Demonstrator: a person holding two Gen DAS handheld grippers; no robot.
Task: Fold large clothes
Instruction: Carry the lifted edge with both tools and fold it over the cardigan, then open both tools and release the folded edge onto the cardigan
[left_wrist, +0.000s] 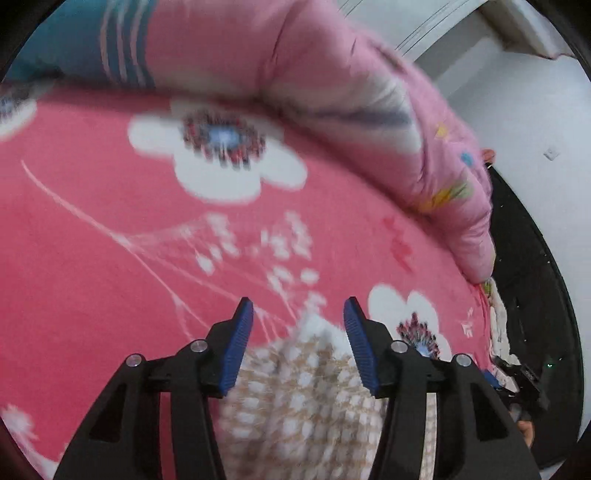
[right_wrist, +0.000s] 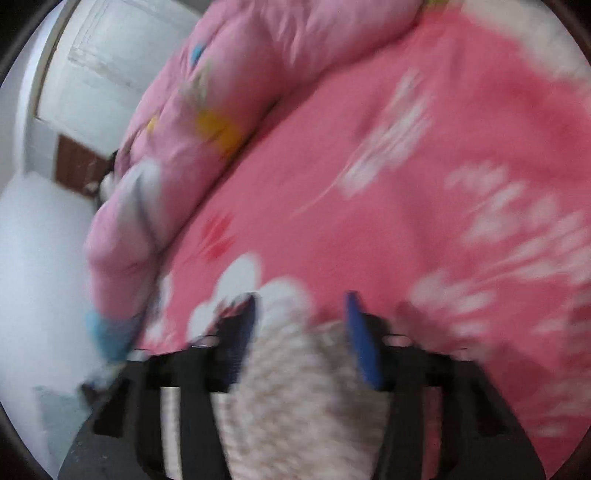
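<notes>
A fluffy beige-and-white checked garment (left_wrist: 303, 387) lies on the red flowered bed sheet (left_wrist: 110, 221). Its edge sits between the blue pads of my left gripper (left_wrist: 298, 306), whose jaws stand apart and do not pinch it. In the right wrist view, which is blurred, the same pale fuzzy garment (right_wrist: 295, 387) bulges up between the fingers of my right gripper (right_wrist: 303, 295). Those jaws are spread too, with the cloth loose between them over the sheet (right_wrist: 369, 221).
A rolled pink quilt (left_wrist: 332, 74) (right_wrist: 221, 92) runs along the far side of the bed. A teal striped pillow (left_wrist: 74, 44) lies beyond it. The bed's edge, a dark floor strip (left_wrist: 524, 277) and white walls (right_wrist: 33, 240) border the bed.
</notes>
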